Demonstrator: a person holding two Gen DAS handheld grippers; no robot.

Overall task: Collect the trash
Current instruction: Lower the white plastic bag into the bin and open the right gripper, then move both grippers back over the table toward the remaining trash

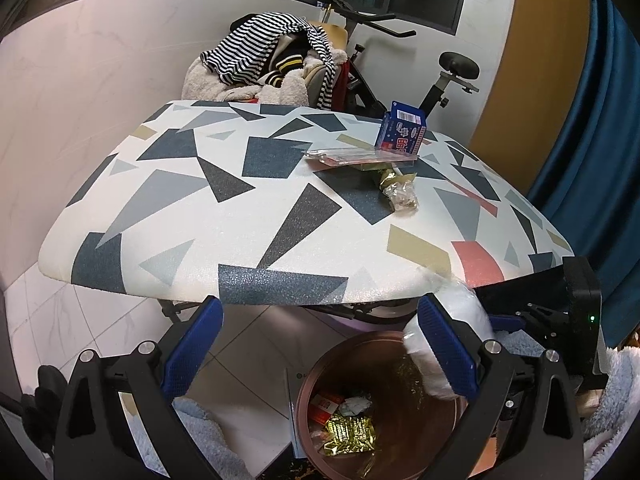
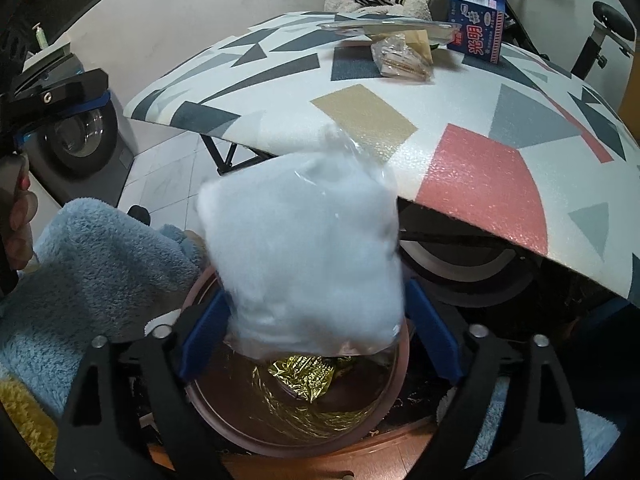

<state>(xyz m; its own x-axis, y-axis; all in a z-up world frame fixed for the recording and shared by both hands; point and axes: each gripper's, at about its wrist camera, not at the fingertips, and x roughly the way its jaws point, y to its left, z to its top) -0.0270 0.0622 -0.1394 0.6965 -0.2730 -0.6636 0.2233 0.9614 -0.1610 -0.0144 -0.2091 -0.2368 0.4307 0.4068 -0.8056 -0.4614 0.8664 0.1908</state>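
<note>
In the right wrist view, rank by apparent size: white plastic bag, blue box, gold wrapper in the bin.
1. white plastic bag, though nearest the camera
2. gold wrapper, partly hidden
3. blue box, farthest away

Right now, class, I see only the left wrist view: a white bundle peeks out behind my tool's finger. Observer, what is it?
Observer: A clear bag stuffed with white fluff, between the right tool's fingers.
Operator: Is it gripped?
Observer: No. The tool is open, and one pad stands clear of the bag.
Operator: What lies under it?
Observer: The bin, with a gold wrapper inside.
</note>
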